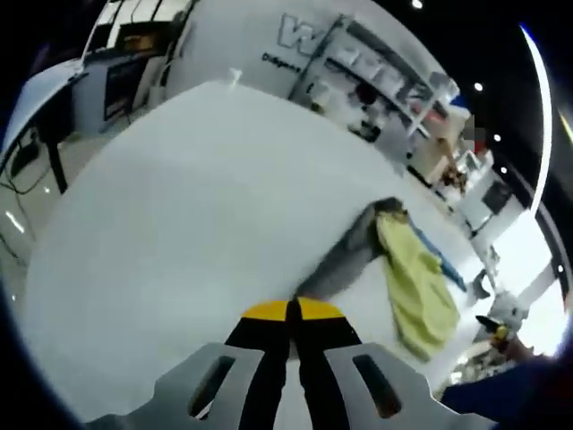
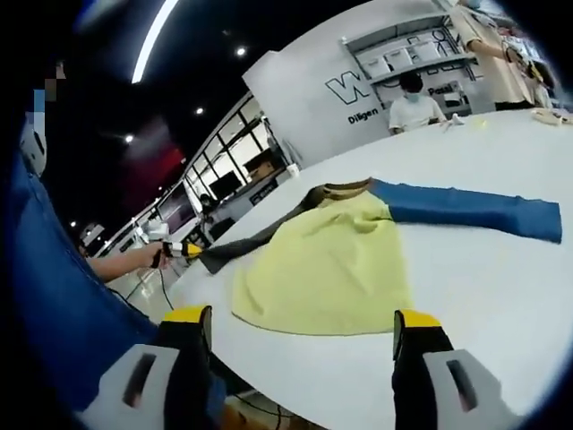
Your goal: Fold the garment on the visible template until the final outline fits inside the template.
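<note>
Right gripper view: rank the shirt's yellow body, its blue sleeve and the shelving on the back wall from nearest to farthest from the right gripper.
1. Yellow body, straight ahead of the open fingers.
2. Blue sleeve, stretched out beyond, to the right.
3. Shelving, far back on the wall.

White table [image 2: 501, 296], broad, smooth top. White wall [image 2: 313, 107] with dark lettering behind it. Open shelving [image 1: 385, 76] holding boxes against that wall. Dark ceiling with long light strip [image 2: 157, 40] and small round spotlights [image 2: 240, 51]. Glazed partition [image 2: 224, 170] with dark frames. Monitor [image 1: 121, 85] at the far side.
</note>
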Available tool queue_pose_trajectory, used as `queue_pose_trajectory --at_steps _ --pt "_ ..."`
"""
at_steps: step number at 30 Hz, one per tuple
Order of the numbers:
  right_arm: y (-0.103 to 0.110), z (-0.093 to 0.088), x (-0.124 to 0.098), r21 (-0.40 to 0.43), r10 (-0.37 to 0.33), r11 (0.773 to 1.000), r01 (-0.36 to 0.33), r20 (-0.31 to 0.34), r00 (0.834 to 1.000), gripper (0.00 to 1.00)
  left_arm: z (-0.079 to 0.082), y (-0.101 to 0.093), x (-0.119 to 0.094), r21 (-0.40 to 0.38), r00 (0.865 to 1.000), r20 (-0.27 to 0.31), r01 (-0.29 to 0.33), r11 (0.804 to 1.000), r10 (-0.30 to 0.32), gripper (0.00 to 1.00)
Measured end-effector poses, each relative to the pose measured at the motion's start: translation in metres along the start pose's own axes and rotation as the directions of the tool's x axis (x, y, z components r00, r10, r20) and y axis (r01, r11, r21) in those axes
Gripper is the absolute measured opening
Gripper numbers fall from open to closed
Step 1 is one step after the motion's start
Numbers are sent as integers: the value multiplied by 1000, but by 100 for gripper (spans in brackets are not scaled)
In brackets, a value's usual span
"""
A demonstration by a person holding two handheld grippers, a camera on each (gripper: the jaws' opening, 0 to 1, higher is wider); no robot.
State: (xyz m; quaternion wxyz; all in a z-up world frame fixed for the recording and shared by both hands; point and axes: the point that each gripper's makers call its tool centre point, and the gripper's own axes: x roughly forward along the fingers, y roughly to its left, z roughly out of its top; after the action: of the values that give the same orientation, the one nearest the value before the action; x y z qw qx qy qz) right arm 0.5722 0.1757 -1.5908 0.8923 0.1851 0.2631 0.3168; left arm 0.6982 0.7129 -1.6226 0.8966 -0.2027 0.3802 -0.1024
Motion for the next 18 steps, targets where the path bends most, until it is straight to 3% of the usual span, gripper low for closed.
queue_pose_trajectory --at_steps 8,11,14,16,18 --pt "5 -1 4 12 -23 1000 23 2 1000 81 13 21 -2 -7 1000 -2 -7 1000 7 0" --pt "7 -3 7 16 -28 999 27 4 1000 81 11 6 -1 92 999 9 43 995 -44 0" --pt "10 -5 10 22 -25 999 25 2 1000 81 3 3 1 173 999 31 11 985 -16 0" --pt "12 -8 13 24 -21 1000 21 -7 1000 81 -19 -7 4 196 1000 -17 23 980 -20 0" --pt "13 -9 16 23 -20 1000 20 -12 1000 81 -28 -4 9 224 999 -37 21 974 -13 1"
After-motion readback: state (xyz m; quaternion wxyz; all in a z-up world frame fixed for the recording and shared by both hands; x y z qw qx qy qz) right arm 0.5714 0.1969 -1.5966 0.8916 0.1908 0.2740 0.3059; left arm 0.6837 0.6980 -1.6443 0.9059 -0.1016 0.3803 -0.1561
